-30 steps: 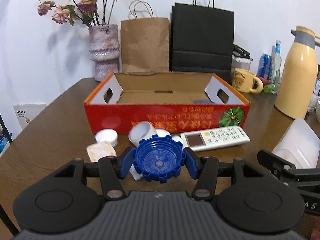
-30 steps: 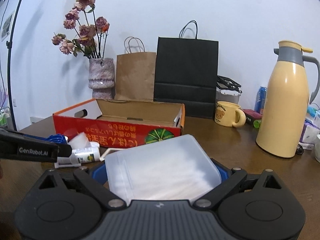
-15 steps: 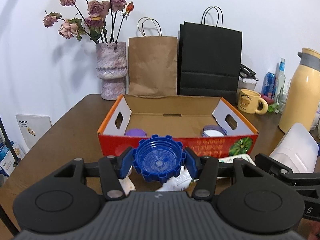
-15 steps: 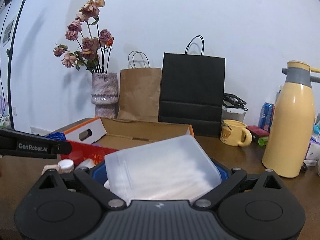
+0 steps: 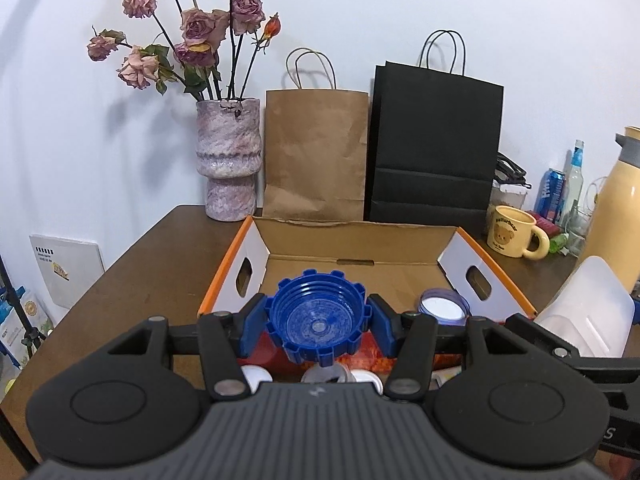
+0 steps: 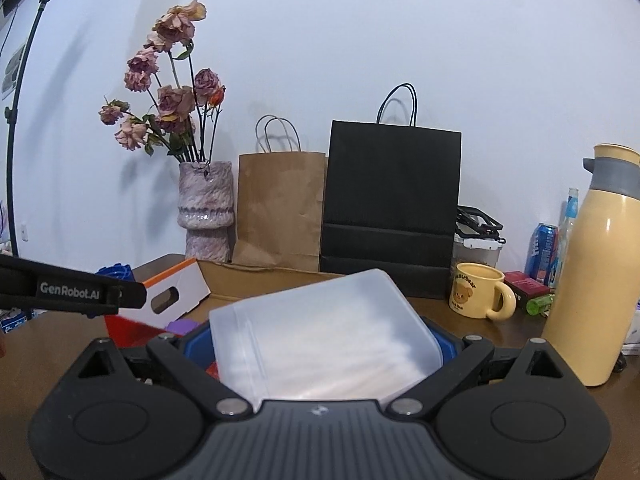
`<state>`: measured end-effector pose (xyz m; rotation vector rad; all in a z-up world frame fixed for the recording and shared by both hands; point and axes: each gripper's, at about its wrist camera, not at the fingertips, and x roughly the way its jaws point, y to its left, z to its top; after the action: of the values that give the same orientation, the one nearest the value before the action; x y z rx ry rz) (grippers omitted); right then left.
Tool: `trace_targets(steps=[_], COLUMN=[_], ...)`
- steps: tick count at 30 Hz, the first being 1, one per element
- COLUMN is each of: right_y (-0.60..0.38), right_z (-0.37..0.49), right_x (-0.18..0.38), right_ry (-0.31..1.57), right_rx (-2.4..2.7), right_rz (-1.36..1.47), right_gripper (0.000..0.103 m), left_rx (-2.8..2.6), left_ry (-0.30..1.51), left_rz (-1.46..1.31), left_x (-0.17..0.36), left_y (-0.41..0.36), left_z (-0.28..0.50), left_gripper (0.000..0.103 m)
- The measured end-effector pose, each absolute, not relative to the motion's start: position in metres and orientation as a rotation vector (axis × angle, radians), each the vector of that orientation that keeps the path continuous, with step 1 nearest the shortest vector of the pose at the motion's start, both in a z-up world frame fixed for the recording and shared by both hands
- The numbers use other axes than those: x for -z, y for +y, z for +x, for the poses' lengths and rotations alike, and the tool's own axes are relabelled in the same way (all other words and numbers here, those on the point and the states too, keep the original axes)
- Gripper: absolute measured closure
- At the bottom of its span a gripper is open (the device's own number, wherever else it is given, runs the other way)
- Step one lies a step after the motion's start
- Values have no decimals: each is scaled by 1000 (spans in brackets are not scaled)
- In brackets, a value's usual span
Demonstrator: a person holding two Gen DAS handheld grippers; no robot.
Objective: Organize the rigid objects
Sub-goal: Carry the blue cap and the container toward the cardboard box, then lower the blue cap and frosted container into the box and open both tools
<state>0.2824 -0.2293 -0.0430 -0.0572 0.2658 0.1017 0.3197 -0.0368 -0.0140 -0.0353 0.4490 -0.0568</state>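
Blue ridged cap (image 5: 319, 322) clamped between the padded fingers (image 5: 252, 326) of the left gripper (image 5: 319, 326), open side toward the camera, jaws closed to the cap's width and gripping its notched rim on both sides. Compared with a second ago: raised from table level, where the cap sat in front of the cardboard box (image 5: 352, 258) among the loose items, to a position above the box's near wall, with the box floor now visible beyond the cap. Judged to be carry-over for a drop into the box; release not yet made. Already inside the box: a purple-rimmed lid (image 5: 443, 306) toward the right wall; a second purple piece (image 6: 182, 326) visible in the right wrist view near the left wall, identity not clear. Translucent plastic container (image 6: 320, 334) held in the right gripper (image 6: 320, 354), jaws spread wide to the container's width and bearing on both sides; also lifted over the same interval and now to the right of the box, above the table (image 5: 152, 264). Small white items (image 5: 256, 376) remaining on the table in front of the box, partly hidden behind the left gripper; count not determinable. Assessment: two objects in transit, both close to the box, sorting partly done. Risk noted: both grippers converging on the same box, so clearance between them over the opening needs watching.
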Motion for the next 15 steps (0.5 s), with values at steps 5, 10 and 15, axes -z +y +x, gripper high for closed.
trace_targets(steps=[5,10,15], right_y=[-226,-224,-222], right_z=[301,320,340], right_x=[41,37,35], right_ry=[268,262,254], right_rx=[-98,-94,-89], right_rz=[-59,-61,-60], right_gripper=[5,5,5], left_rx=[51,42,36], left_ry=[443,443,443], left_rz=[-41,-51,-64], left_x=[11,10,9], left_y=[-36,-35,-34], left_z=[337,357,376], left_gripper=[47,47,47])
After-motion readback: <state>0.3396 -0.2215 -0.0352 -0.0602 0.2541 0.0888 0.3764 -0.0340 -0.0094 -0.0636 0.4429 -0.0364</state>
